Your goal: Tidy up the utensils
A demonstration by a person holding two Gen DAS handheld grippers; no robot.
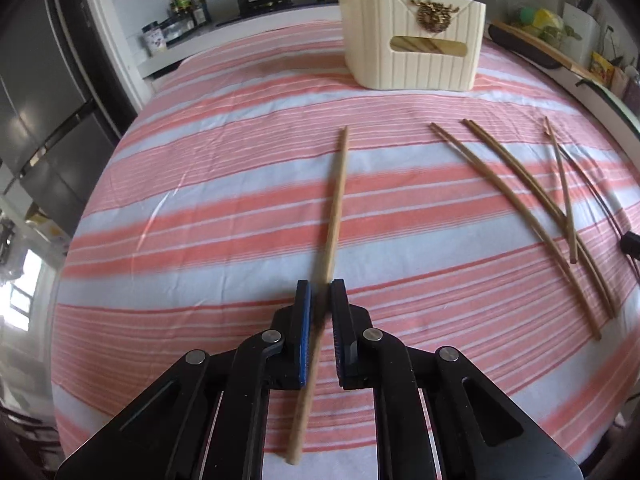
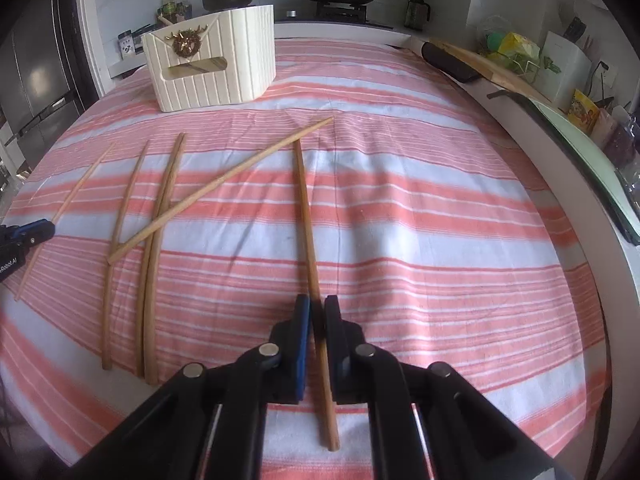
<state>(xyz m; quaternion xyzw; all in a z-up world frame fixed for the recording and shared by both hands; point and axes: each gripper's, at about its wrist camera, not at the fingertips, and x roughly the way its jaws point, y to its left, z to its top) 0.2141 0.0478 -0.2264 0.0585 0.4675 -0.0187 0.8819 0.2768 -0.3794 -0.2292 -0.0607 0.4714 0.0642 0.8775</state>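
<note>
Left wrist view, going from left to right: a dark fridge (image 1: 44,92) stands at the far left. The table has a striped cloth (image 1: 200,208), pink and pale blue. In the middle, the left tongs (image 1: 320,292) are closed tight on one wooden stick (image 1: 334,208). The stick pokes forward toward the cream box (image 1: 412,68) at the far end of the cloth, and its other end sticks out behind the fingers. This stick looks a bit blurry. To the right, more loose chopsticks (image 1: 516,208) lie flat on the cloth, some crossing each other. Sticks also show through the slot in the box.

In the right wrist view, the tip of the left tongs (image 2: 28,234) peeks in at the left edge. Next come thin sticks (image 2: 156,240) lying side by side on the striped cloth (image 2: 440,220), with one long stick (image 2: 220,188) lying slanted across them. The cream box (image 2: 216,76) sits behind them, near the far left of the cloth. In the middle, the right tongs (image 2: 317,306) are squeezed shut on a darker stick (image 2: 306,216), which points away across the cloth. On the right, a white counter (image 2: 572,184) curves along the table edge, with bags and packets on it.
</note>
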